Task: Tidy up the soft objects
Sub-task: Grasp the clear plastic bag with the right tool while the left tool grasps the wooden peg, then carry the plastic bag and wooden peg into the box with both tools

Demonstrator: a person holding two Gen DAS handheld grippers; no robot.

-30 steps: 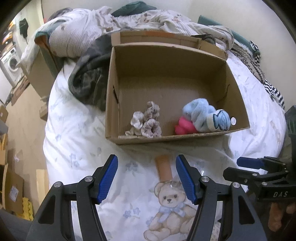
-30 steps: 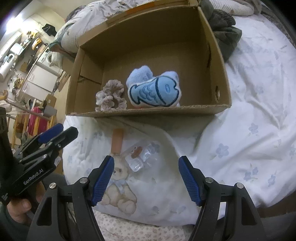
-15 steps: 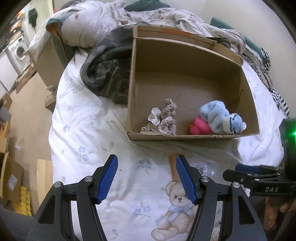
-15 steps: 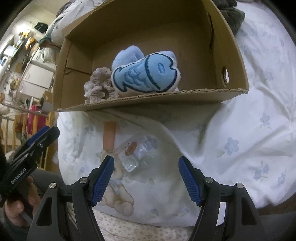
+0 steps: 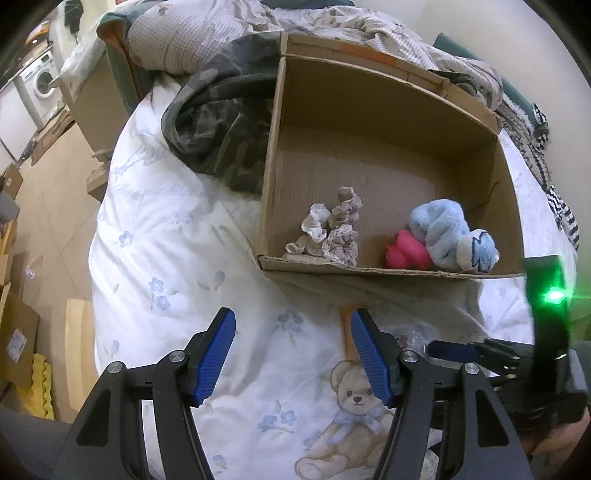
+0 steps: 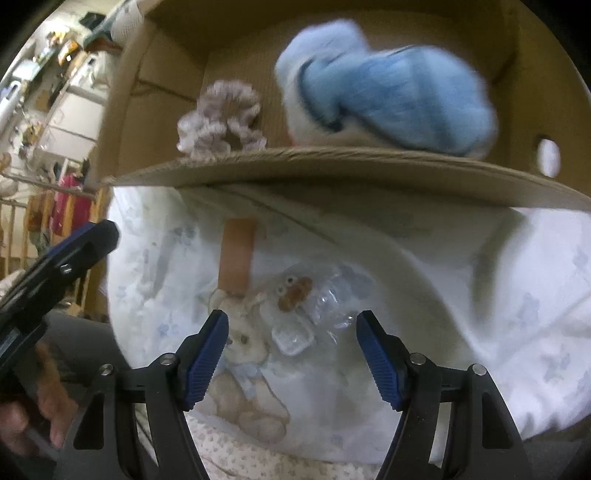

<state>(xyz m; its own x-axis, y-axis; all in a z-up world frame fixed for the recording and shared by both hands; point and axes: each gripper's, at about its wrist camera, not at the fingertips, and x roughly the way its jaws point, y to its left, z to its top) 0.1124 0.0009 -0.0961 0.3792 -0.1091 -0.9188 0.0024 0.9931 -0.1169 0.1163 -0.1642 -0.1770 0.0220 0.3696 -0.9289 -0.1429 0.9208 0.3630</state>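
A cardboard box (image 5: 388,273) (image 6: 332,166) lies on the white floral quilt (image 5: 177,251). Inside it sit beige scrunchies (image 5: 332,232) (image 6: 221,118), a pink soft toy (image 5: 406,254) and a light blue fish plush (image 5: 454,236) (image 6: 388,99). In front of the box lie a clear plastic packet (image 6: 299,310) with a small brown item and a tan strip (image 6: 236,251) (image 5: 345,325). My right gripper (image 6: 291,347) hangs open just above the packet, nothing between its pads. My left gripper (image 5: 291,350) is open over bare quilt, left of the strip.
A camouflage garment (image 5: 221,125) lies left of the box, with rumpled bedding (image 5: 207,33) behind. The bed's left edge drops to a wooden floor (image 5: 48,206) with cardboard pieces. A teddy bear print (image 5: 354,406) marks the quilt.
My right gripper has sunk toward the quilt and closed in on the clear packet, so the box rim looms larger. The left gripper drifted a little left and rolled slightly. Both stayed open.
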